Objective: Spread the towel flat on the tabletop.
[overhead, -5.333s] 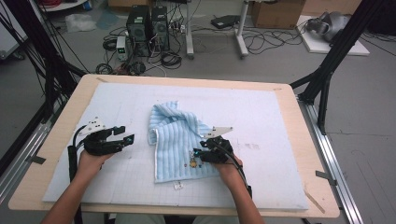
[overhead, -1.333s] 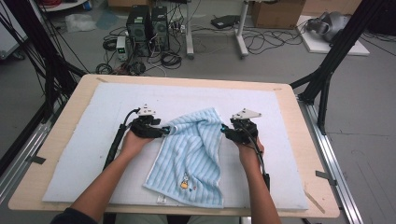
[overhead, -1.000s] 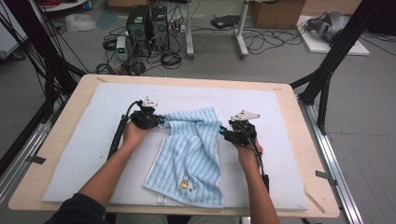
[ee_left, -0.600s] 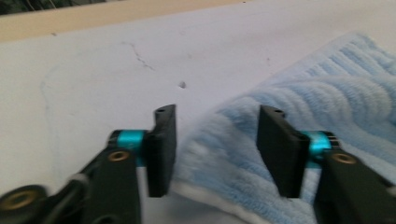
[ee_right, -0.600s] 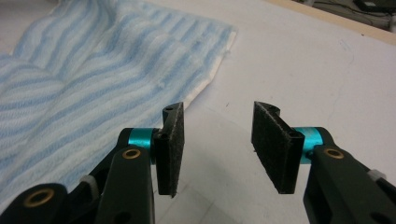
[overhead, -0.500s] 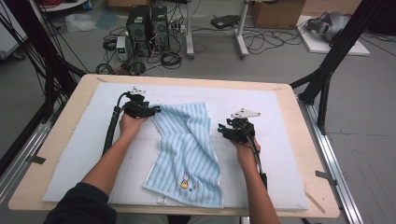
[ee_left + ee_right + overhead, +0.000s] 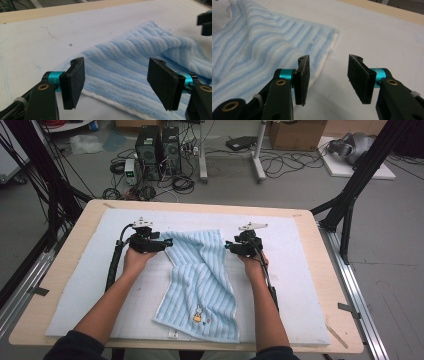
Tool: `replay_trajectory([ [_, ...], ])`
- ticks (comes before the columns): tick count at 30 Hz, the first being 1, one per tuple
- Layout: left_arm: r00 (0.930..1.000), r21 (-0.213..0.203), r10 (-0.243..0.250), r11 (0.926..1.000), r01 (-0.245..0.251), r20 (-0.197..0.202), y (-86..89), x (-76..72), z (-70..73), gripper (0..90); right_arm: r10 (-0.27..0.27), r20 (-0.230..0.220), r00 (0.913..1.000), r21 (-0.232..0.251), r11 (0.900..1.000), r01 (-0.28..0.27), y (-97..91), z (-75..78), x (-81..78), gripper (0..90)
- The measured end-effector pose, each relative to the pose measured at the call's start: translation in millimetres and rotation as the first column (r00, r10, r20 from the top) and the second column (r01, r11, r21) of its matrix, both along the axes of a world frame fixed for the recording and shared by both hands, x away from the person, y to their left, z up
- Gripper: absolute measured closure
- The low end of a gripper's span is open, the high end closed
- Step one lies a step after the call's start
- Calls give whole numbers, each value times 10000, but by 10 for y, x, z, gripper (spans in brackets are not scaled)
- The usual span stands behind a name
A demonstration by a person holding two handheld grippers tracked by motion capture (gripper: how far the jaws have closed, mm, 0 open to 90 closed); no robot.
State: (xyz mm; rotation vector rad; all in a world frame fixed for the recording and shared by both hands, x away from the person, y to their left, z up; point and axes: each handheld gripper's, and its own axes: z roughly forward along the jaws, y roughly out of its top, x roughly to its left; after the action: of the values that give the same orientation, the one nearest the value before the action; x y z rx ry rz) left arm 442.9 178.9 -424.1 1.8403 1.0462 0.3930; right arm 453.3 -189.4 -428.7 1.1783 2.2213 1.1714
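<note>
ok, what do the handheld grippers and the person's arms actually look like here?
Both the left gripper and the right gripper are black, with flat rectangular black pads on turquoise collars and brass-coloured pivot screws. Each carries a grey three-cornered plate on top and trails a black cable. The forearms are bare, with dark sleeves at the picture's bottom edge.

Blue striped towel [image 7: 202, 280], seemingly flat

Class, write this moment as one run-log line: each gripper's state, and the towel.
left gripper: open, jaws just opening, nothing clamped | right gripper: open, beside towel | towel: spread on mat
</note>
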Motion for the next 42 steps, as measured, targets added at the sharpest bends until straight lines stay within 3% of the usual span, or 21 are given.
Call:
replay_trajectory([
  [5,9996,23,-198,9998,197,203,-36,-86,-10,317,208,-128,9997,-99,9997,-210,157,-16,172,499],
  [7,9995,-14,-264,9996,265,194,-29,-122,-23,318,183,-634,9978,9,9998,-183,243,-59,258,471],
  [11,9991,24,-330,9995,329,249,0,-177,-14,322,248,-772,9967,-422,9987,-281,484,-149,344,493],
  [12,9993,1,-296,9996,296,239,6,-181,-6,322,272,-858,9959,-749,9966,-337,540,-177,362,515],
  [15,9993,-73,-241,9997,243,281,28,-196,25,322,380,-598,9975,-1048,9935,-441,627,-168,369,776],
  [16,9993,-80,-261,9996,263,280,32,-200,30,323,500,-555,9972,-1210,9910,-564,647,-159,374,826],
  [18,9993,-64,-298,9995,299,222,27,-208,26,324,363,-406,9985,-1686,9848,-426,664,-139,388,856],
  [20,9994,-127,-234,9996,238,264,19,-231,-2,327,-242,-198,9995,-1926,9811,200,615,-122,404,860],
  [21,9994,-141,-282,9995,285,200,13,-243,-23,330,-775,-101,9969,-1876,9794,742,571,-113,407,860],
  [23,9994,-81,-333,9994,333,65,0,-268,-75,331,-1967,336,9799,-1878,9617,1995,466,-81,411,861],
  [24,9994,-58,-352,9994,352,8,-5,-278,-102,332,-2566,603,9646,-1862,9465,2635,411,-57,405,860],
  [25,9991,14,-412,9991,413,-136,-6,-280,-120,330,-3242,814,9425,-1658,9280,3335,307,-20,402,857],
  [27,9983,15,-502,9987,502,-295,-19,-278,-140,330,-3326,719,9403,-1580,9271,3400,268,-13,406,849],
  [29,9984,-50,-509,9987,508,-244,-42,-279,-141,330,-3122,572,9483,-1406,9378,3173,223,-9,401,800],
  [31,9980,-37,-564,9984,563,-272,-72,-282,-149,334,-2688,450,9621,-975,9573,2720,198,1,376,719],
  [32,9975,23,-633,9980,634,-326,-87,-282,-158,334,-2555,391,9660,-849,9624,2580,193,11,357,695],
  [35,9954,101,-796,9967,802,-542,-144,-285,-195,335,-2307,321,9725,-410,9719,2319,152,52,284,611],
  [38,9948,36,-858,9963,862,-544,-221,-294,-212,337,-2103,466,9765,-28,9776,2107,92,108,169,584],
  [42,9953,36,-872,9962,874,-430,-327,-268,-216,357,-1763,587,9826,115,9843,1759,-20,165,-42,560],
])
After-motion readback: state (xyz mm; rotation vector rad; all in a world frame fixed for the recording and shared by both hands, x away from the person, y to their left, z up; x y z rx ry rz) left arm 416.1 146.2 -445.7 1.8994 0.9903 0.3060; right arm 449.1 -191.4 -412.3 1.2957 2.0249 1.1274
